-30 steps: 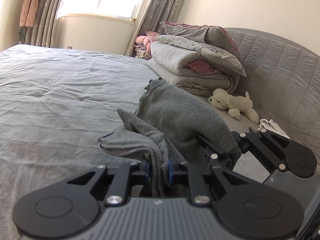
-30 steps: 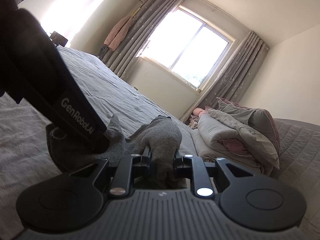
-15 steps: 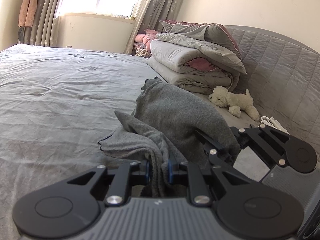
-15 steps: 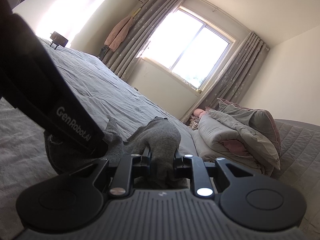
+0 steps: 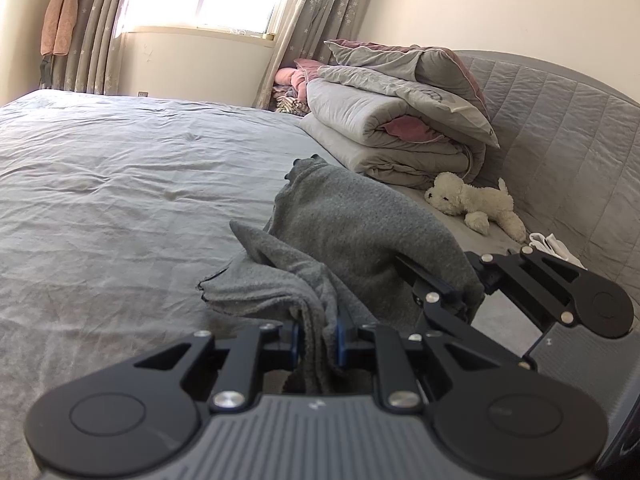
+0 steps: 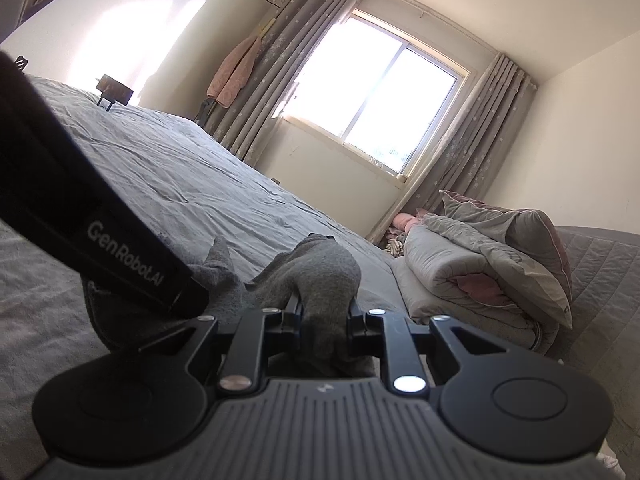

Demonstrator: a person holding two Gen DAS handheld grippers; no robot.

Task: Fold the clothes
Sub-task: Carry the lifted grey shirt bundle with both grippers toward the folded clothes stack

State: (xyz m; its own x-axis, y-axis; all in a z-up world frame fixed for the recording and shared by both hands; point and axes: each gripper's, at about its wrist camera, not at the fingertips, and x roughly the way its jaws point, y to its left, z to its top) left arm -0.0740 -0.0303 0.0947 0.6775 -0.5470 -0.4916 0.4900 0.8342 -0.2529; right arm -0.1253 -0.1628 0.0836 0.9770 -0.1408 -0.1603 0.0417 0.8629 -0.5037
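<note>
Clearly "GenRobotAI" label (image 6: 126, 256), both tongs gripping sweater (image 5: 360, 232)

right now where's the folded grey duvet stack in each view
Left wrist: the duvet stack sits upper right of centre, against the quilted headboard, behind the grey garment.
Right wrist: the stack lies at the right, middle height, below the window.
Shared landmark: the star-print curtain just left of the stack in both.
</note>
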